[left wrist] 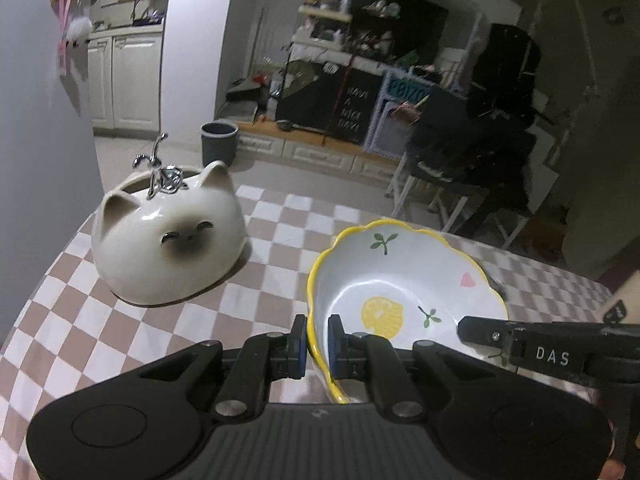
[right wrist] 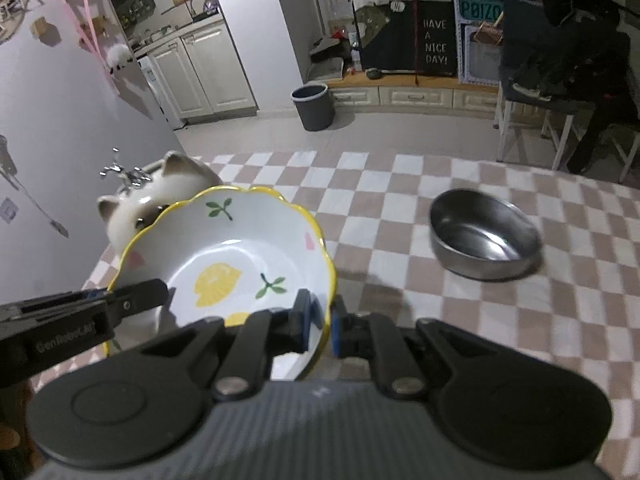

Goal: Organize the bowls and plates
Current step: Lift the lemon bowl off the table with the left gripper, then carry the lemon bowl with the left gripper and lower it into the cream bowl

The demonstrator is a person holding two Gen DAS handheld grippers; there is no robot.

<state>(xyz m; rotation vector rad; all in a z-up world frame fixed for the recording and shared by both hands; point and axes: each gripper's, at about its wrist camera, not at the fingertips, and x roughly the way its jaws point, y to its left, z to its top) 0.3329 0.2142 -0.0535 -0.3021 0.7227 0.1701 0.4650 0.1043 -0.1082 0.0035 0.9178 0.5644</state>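
- Left tool (left wrist: 318, 346): clamped on the near-left rim of the lemon bowl (left wrist: 404, 280), one pad inside the wall, one outside.
- Right tool (right wrist: 320, 328): gripping the same bowl's opposite rim (yellow scalloped edge).
- Bowl sits tilted over the checkered surface (right wrist: 400, 208), beside the cat-shaped bowl (left wrist: 168, 236).
- Steel bowl (right wrist: 484, 236) stands apart, upright.

Yellow-rimmed white bowl (right wrist: 240, 240); beige-and-white checked tablecloth (right wrist: 400, 208).

Dim indoor light; strong fisheye bending at edges; room behind the checked table (right wrist: 400, 208) soft, murky; glare inside steel bowl (right wrist: 484, 236).
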